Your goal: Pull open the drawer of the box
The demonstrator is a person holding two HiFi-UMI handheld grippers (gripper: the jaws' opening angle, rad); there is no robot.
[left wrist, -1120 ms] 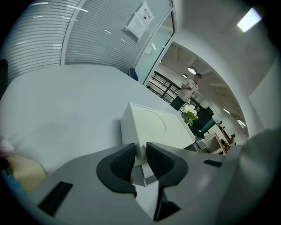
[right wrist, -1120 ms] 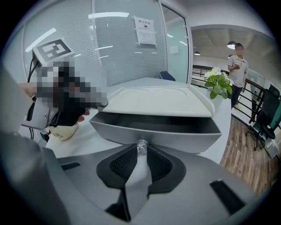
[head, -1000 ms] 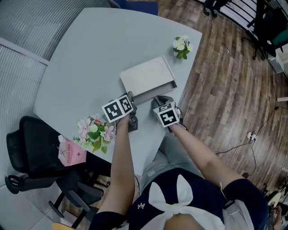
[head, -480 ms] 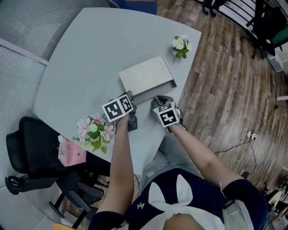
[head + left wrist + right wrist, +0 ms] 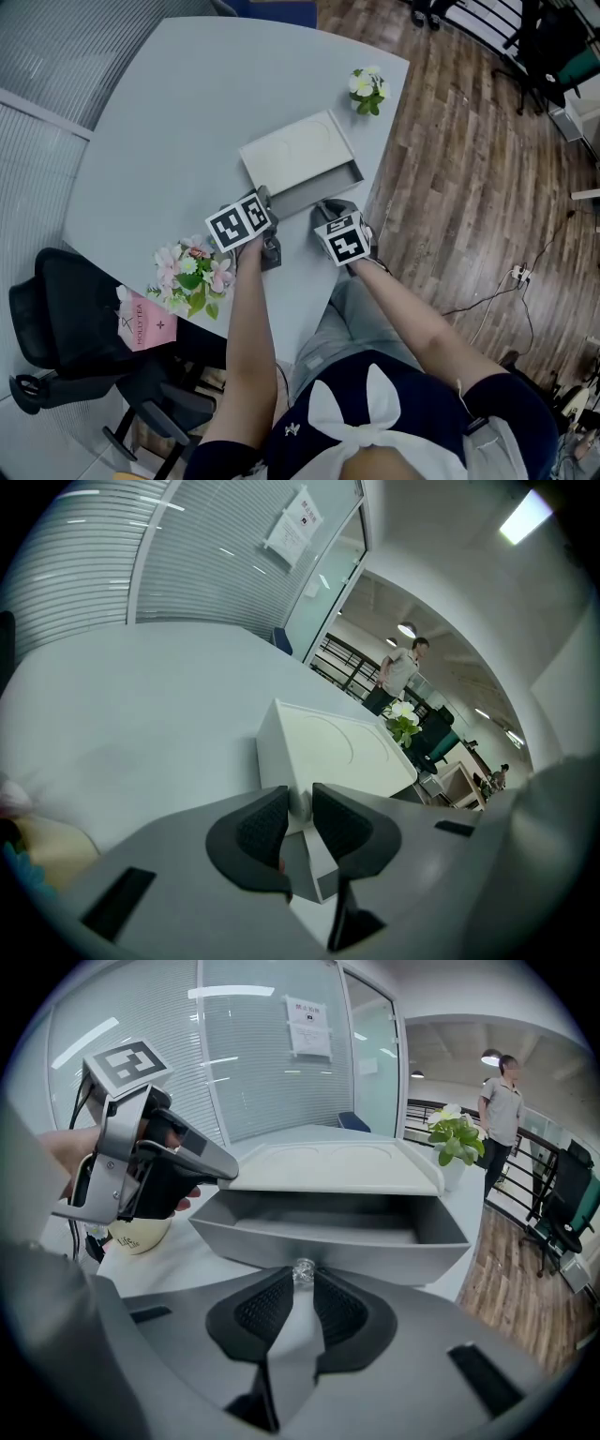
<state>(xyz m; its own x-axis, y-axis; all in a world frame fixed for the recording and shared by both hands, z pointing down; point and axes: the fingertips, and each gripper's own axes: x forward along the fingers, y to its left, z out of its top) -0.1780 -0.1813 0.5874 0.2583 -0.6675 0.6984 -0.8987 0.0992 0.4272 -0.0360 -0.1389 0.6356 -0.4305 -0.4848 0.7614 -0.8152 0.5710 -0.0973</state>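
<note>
Drawer [image 5: 319, 190] sits partway out of the white box [image 5: 295, 150], centre of the head view on the grey table [image 5: 178, 103], sticking out toward the bottom of the frame. Right gripper [image 5: 302, 1290] has its jaws nearly together, pinching the small clear knob [image 5: 302, 1269] on the drawer front, lower centre of its view. Left gripper [image 5: 300, 808] has its jaws narrowly apart, clamped on the box's near corner.

flat white box [image 5: 295, 150], its grey drawer [image 5: 323, 190] partway out
</note>
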